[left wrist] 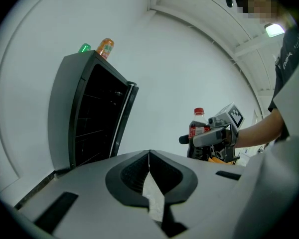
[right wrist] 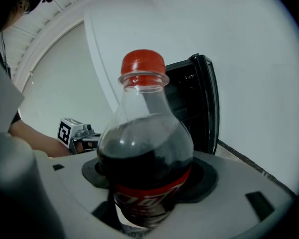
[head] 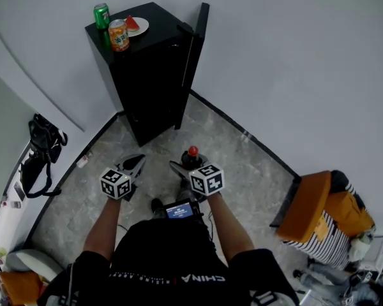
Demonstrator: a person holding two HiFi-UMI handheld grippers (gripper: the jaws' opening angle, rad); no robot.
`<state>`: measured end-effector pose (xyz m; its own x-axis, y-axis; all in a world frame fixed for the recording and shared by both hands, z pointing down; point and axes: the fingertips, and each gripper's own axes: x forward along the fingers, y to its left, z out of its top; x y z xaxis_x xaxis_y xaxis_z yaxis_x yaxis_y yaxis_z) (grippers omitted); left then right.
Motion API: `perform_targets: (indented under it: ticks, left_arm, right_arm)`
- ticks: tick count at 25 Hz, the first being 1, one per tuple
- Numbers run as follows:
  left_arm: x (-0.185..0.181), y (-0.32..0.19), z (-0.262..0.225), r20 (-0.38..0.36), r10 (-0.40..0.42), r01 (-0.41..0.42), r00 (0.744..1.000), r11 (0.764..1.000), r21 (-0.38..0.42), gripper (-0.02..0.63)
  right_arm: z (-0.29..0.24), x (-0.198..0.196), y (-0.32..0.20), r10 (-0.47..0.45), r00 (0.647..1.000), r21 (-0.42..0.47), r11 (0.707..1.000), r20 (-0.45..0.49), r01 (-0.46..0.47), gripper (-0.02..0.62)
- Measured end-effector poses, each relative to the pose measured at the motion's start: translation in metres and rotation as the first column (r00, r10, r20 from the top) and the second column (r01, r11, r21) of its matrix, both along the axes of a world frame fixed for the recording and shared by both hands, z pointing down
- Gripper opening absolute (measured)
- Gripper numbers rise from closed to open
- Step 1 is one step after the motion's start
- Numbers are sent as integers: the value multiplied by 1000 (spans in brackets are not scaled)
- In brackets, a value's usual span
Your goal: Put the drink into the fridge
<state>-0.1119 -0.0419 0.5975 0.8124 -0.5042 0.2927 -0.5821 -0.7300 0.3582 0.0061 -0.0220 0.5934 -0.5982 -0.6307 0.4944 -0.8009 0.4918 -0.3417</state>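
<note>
A cola bottle (right wrist: pixel 145 158) with a red cap and red label stands upright between the jaws of my right gripper (right wrist: pixel 147 183), which is shut on it. In the head view the cola bottle (head: pixel 192 159) shows just ahead of the right gripper (head: pixel 188 166), above the floor. My left gripper (head: pixel 135 164) is beside it to the left; in its own view the left gripper (left wrist: pixel 149 171) has its jaws shut with nothing between them. The small black fridge (head: pixel 150 75) stands ahead in the corner with its door (head: pixel 193 62) open. The fridge's dark shelves (left wrist: pixel 97 118) show in the left gripper view.
On top of the fridge stand a green can (head: pixel 101 16), an orange can (head: pixel 119 34) and a plate with a watermelon slice (head: pixel 135 25). A black bag (head: pixel 43 146) lies at the left wall. An orange seat (head: pixel 306 206) and clutter sit at the right.
</note>
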Motion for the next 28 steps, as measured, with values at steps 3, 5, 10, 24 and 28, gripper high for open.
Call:
perform_targets:
  ticks: [3,5,10,24,28]
  left_arm:
    - [0,-8,3,1,-1,1,1000,1000,-8,12]
    - [0,-14,5,4,-6,6,1000,1000,-12,12]
    - [4,-21,7,17,-11,12,1000,1000,-14,12]
    - [43,-106,-2,52,-96,96,994,995,-8,12]
    - [60,-137,-1,68,-111,112,991,994,-2,12]
  right_arm:
    - [4,-2,-10,4,1000,-8,1000,5,-4,315]
    - [5,-3,-16,-1,1000,-10,1000,13,1,316]
    - [9,-4,-28,-24,999,-19,1000,21,25,315]
    - [3,31,-126,-136,990,-16,990,39,137,315]
    - [3,46,-158,-167,985,-6,986,38,168,315]
